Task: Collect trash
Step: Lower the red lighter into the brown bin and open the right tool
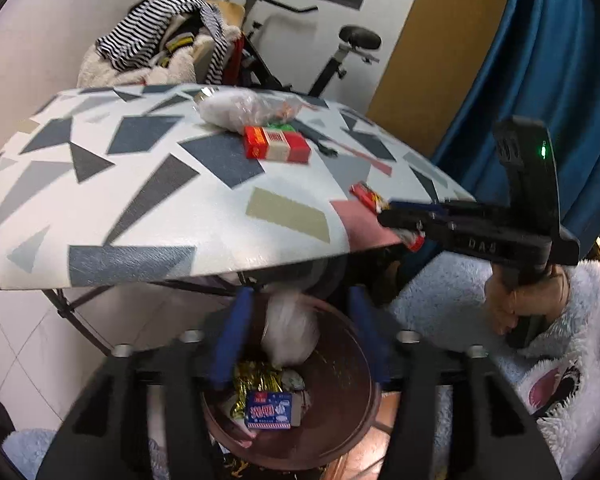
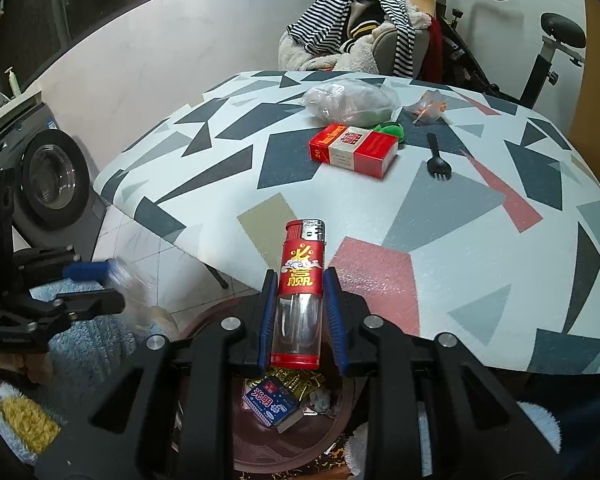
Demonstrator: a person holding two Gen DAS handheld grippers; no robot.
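In the left wrist view my left gripper [image 1: 300, 292] stands open over a brown bin [image 1: 340, 408]. A blurred white plastic wad [image 1: 288, 332] hangs between its blue fingers [image 1: 232, 340], clear of the pads. A blue box [image 1: 268, 410] and gold wrappers [image 1: 256, 380] lie in the bin. My right gripper [image 2: 301, 276] is shut on a red lighter [image 2: 300, 292] at the table's front edge, above the same bin [image 2: 340, 420]. On the table lie a red cigarette pack [image 2: 354, 150], a clear plastic bag [image 2: 350, 100], a black fork [image 2: 436, 156] and an orange wrapper [image 2: 430, 106].
The patterned table [image 2: 480, 280] overhangs the bin. A washing machine [image 2: 52, 184] stands to the left. Behind the table are a chair piled with clothes [image 2: 360, 40] and an exercise bike [image 2: 556, 40]. A blue curtain [image 1: 540, 80] hangs at the right. A fluffy sleeve [image 1: 560, 320] is close by.
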